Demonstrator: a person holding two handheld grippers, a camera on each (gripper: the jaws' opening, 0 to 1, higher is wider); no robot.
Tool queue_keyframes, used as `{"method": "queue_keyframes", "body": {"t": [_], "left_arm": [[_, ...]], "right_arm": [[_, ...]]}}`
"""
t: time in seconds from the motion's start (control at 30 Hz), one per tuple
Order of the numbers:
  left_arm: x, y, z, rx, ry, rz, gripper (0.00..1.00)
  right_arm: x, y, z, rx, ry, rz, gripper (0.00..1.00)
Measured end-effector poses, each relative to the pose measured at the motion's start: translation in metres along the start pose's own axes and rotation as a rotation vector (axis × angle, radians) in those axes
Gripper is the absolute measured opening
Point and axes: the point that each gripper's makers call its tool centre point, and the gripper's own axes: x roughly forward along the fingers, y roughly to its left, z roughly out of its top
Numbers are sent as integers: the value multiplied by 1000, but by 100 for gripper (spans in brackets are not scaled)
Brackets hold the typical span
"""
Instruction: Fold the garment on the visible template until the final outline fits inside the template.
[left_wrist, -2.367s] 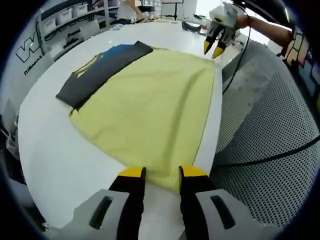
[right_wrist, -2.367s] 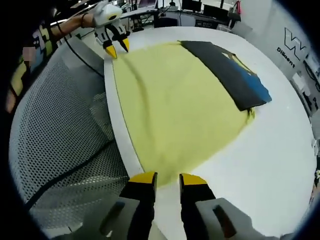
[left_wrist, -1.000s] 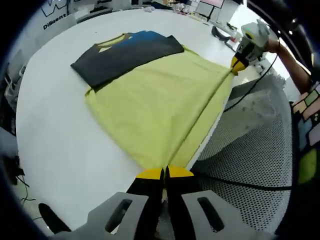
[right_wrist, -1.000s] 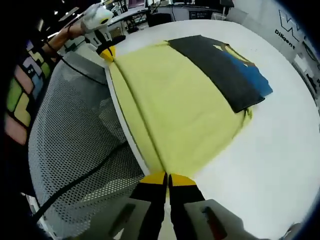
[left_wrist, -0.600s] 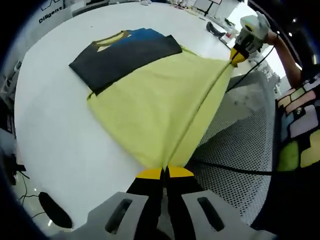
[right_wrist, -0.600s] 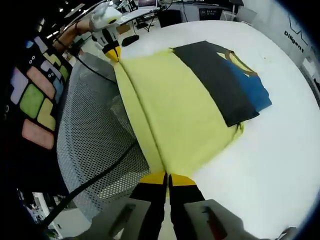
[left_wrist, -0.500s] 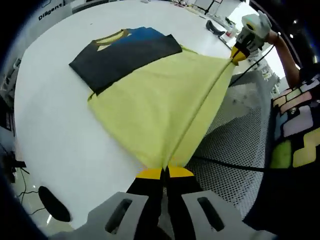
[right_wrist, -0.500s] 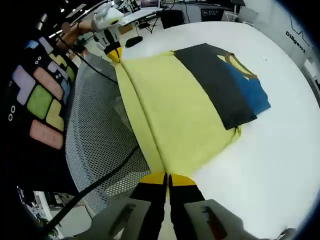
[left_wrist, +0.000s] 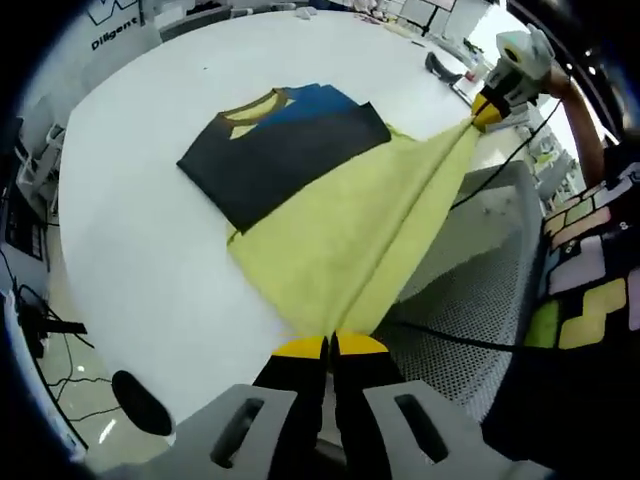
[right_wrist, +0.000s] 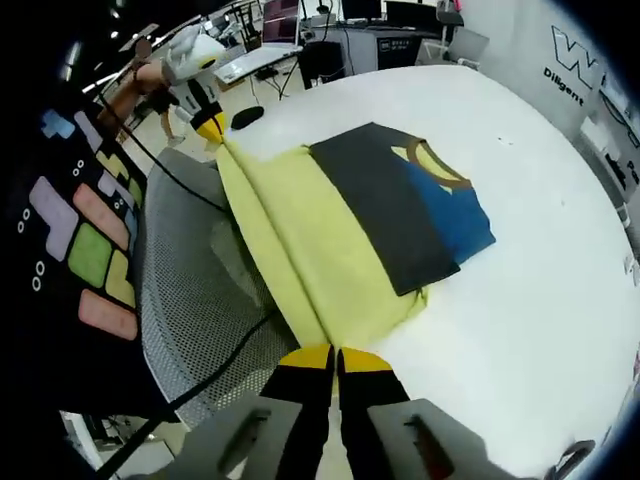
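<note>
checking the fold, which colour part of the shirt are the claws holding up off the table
The yellow part, pinched at one end by the left claw and at the other by the right claw. The black band and blue part lie flat on the white table.

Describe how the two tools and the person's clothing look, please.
Each tool has black jaws with yellow tips on a pale grey body: the left tool, the right tool. A black cable runs across the perforated grey surface. The person wears a dark garment with coloured blocks: pink, green, yellow.
</note>
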Motion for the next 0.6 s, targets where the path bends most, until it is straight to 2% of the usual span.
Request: {"method": "queue_keyframes", "body": {"t": [0.1, 0.2, 0.23, 0.3, 0.37, 0.4, 0.47, 0.6], "left_arm": [[3, 13, 13, 6, -64, 50, 0], [6, 24, 23, 41, -111, 109, 0], [8, 26, 25, 26, -120, 118, 0], [10, 35, 36, 54, -170, 165, 0], [11, 39, 40, 42, -191, 184, 0], [11, 44, 48, 42, -231, 214, 0], [13, 49, 53, 30, -255, 228, 0], [17, 66, 71, 26, -347, 297, 0]], "right_arm": [[5, -16, 7, 36, -41, -65, 0], [7, -23, 9, 48, -56, -86, 0], [8, -28, 12, 54, -64, -111, 0], [11, -37, 15, 61, -76, -149, 0], [13, -43, 17, 62, -83, -177, 0], [14, -48, 19, 69, -92, -199, 0], [16, -55, 22, 76, -106, -229, 0], [23, -76, 29, 99, -148, -313, 0]]}}
